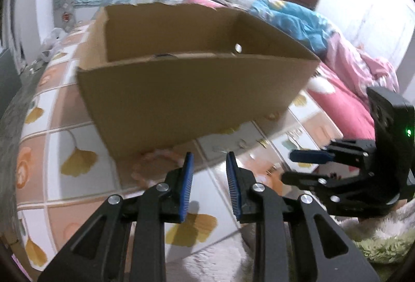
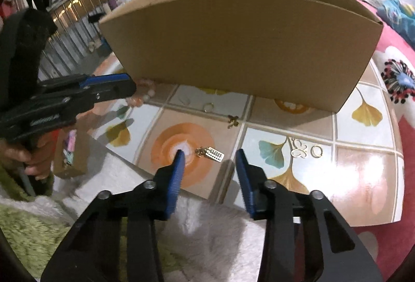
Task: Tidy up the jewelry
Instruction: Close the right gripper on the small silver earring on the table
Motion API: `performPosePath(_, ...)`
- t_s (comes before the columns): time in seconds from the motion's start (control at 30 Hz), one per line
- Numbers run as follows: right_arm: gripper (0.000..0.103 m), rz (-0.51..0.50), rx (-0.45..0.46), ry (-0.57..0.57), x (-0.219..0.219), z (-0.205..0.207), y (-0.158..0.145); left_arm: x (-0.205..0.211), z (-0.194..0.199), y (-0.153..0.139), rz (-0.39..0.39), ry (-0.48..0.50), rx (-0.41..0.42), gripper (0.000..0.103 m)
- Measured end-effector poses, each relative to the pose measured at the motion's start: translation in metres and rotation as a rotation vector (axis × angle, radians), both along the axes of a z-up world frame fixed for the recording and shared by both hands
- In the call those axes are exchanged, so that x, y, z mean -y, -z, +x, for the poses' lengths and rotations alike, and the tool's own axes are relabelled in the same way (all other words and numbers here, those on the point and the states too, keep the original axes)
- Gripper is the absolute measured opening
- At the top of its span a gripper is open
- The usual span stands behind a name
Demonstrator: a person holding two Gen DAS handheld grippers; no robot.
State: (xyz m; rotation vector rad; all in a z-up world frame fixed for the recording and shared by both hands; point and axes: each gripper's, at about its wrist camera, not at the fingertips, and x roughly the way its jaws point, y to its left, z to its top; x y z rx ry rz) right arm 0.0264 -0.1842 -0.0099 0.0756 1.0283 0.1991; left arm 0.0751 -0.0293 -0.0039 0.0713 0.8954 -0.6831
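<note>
Mostly the job looks unstarted. An open cardboard box [image 2: 241,41] stands across the far side of the tiled table [image 2: 363,178], reaching almost to its right edge, and what shows of its inside from the left wrist view holds no jewelry, though the floor of the box is largely hidden by its near wall.

All the pieces visible lie loose on the tabletop. A pink bead bracelet [image 2: 145,94] rests against the box's near wall toward the table's left edge. A silver comb-like clip with a gold charm [image 2: 211,152] sits near the front edge. A gold butterfly pendant [image 2: 298,148] and a gold ring [image 2: 316,151] lie just beside each other toward the right side. A small gold flower charm [image 2: 232,121] and another ring [image 2: 208,107] lie nearer the box.

Both tools are empty. The right gripper [image 2: 210,155] hovers over the front edge with its fingers spread wide, the clip lying between them and farther in. The left gripper [image 1: 208,160] is also parted, holding nothing, pointing at the bracelet end of the box.

So, judging by this, every piece remains to be gathered.
</note>
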Motion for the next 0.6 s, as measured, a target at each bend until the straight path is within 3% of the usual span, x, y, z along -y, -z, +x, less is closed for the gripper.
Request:
performPosePath(0.27,0.021,-0.174,0.021,-0.069,-0.017,0.003,0.005,0.01,-0.001,0.01,0.004,0.025,-0.029,0.025)
performPosePath(0.43,0.008,-0.143,0.019,-0.045,-0.015,0.015,0.004,0.01,-0.001,0.012,0.0,0.025,-0.033,0.025)
performPosePath(0.6,0.005,-0.078,-0.004,0.008,0.001,0.02,0.003,0.01,0.0,0.013,0.004,0.027,-0.035,0.025)
